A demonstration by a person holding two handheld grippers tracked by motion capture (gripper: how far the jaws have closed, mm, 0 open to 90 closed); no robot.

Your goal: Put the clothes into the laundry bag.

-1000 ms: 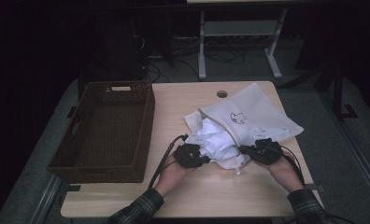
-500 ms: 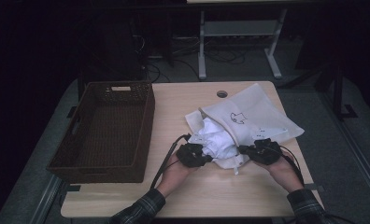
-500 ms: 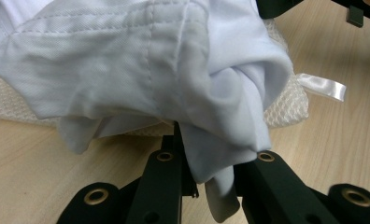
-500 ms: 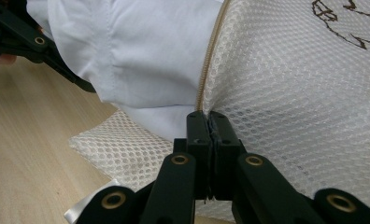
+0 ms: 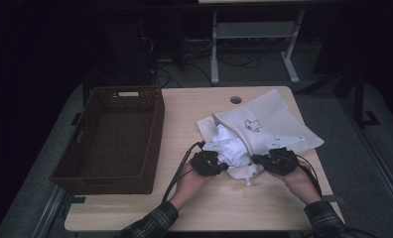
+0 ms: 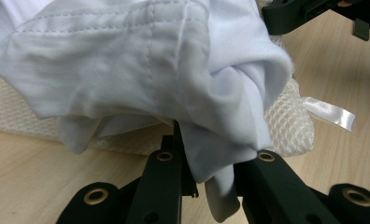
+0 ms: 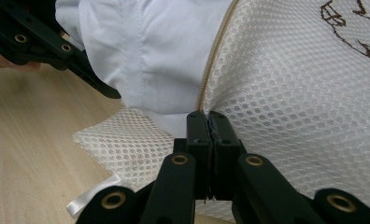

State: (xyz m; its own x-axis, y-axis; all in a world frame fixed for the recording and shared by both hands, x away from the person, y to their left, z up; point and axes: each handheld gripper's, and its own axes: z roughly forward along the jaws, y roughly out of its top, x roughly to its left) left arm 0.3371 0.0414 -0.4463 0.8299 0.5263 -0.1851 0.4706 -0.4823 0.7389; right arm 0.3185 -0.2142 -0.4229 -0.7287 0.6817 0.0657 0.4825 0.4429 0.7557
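Between claws, crumpled white garment

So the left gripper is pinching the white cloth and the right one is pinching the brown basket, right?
Not the basket. The right gripper is shut on the mesh bag at its zipper edge, as the right gripper view shows. The left gripper does pinch the white cloth.

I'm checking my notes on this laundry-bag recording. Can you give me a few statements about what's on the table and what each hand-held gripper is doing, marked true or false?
1. The left hand-held gripper grips the white garment. True.
2. The right hand-held gripper is open over bare table. False: it is shut on the mesh laundry bag by its zipper edge.
3. The brown basket holds clothes. False: it is empty.
4. The mesh laundry bag bears a dark drawing. True.
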